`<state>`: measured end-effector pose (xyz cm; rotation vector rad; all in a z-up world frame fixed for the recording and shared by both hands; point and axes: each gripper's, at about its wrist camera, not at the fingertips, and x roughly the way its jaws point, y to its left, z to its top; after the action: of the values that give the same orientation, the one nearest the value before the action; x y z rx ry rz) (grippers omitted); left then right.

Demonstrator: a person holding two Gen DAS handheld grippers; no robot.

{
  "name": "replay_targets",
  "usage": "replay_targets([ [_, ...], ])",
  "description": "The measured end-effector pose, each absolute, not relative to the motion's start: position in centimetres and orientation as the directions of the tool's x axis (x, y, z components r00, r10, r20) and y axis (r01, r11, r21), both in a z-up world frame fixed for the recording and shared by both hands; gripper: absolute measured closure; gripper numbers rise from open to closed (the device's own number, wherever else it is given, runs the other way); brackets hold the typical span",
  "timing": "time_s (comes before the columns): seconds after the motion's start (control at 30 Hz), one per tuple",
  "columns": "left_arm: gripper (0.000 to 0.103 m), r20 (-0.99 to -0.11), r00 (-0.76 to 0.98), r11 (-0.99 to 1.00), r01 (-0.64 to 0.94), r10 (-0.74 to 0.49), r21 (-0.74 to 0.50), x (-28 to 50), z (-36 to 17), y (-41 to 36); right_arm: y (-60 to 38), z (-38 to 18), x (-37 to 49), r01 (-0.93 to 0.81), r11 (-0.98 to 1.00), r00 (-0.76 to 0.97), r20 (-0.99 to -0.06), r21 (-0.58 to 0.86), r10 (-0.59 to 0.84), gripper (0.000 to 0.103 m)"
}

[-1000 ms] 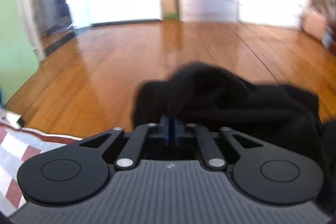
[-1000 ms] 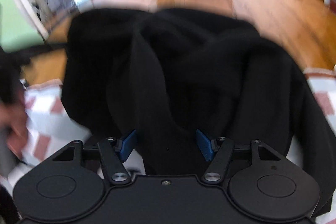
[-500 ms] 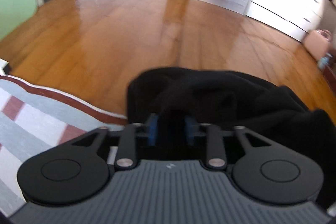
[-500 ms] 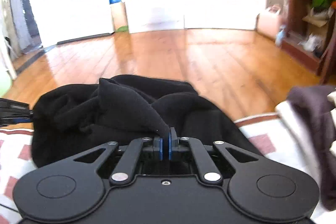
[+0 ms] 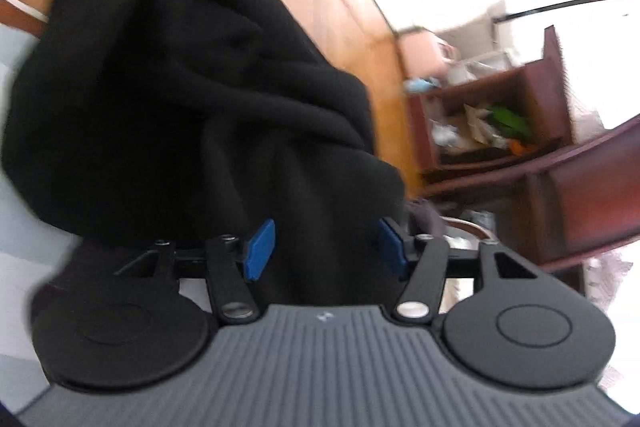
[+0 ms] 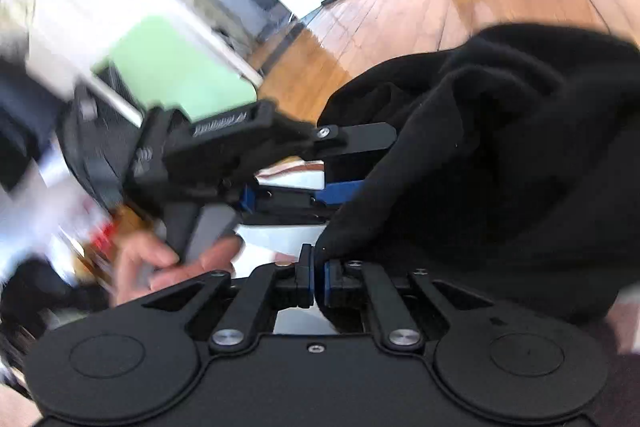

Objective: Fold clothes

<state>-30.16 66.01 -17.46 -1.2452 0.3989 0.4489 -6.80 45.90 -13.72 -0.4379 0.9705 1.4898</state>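
Observation:
A black garment lies bunched in front of both grippers. In the left wrist view my left gripper is open, blue pads wide apart, with black cloth lying between them. In the right wrist view my right gripper is shut on an edge of the black garment, which rises to the right. The left gripper shows there too, open, held by a hand, its fingers reaching into the cloth.
A dark red wooden shelf unit with clutter stands at the right of the left view. Wooden floor lies beyond. A pale striped cloth surface lies under the garment. A green panel stands at left.
My left gripper has opened wide and swung right toward the shelf. My right gripper stays shut on the garment and has turned left, bringing the left gripper into its view.

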Motion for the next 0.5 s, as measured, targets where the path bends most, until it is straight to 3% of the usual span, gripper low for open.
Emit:
replay_targets([
  [0.17, 0.045, -0.603, 0.787, 0.362, -0.604, 0.13, -0.71, -29.9, -16.2, 64.6, 46.0, -13.2, -7.7, -0.906, -0.051, -0.372, -0.73, 0.421, 0.573, 0.09],
  [0.2, 0.044, -0.592, 0.797, 0.375, -0.588, 0.118, -0.717, -29.6, -16.0, 64.6, 45.7, -12.7, -6.7, -0.9, -0.044, -0.374, -0.717, 0.434, 0.588, 0.081],
  [0.27, 0.037, -0.567, 0.817, 0.395, -0.556, 0.099, -0.732, -28.9, -15.8, 64.3, 44.9, -11.2, -4.1, -0.889, 0.005, -0.345, -0.677, 0.458, 0.65, 0.061],
  [0.3, 0.036, -0.565, 0.82, 0.403, -0.549, 0.09, -0.733, -28.3, -15.7, 64.6, 44.3, -10.6, -2.6, -0.888, 0.046, -0.303, -0.658, 0.457, 0.69, 0.057],
  [0.5, 0.033, -0.586, 0.81, 0.433, -0.525, -0.008, -0.733, -24.4, -16.9, 64.6, 41.7, -9.2, 3.6, -0.88, 0.197, -0.136, -0.626, 0.433, 0.768, 0.05],
])
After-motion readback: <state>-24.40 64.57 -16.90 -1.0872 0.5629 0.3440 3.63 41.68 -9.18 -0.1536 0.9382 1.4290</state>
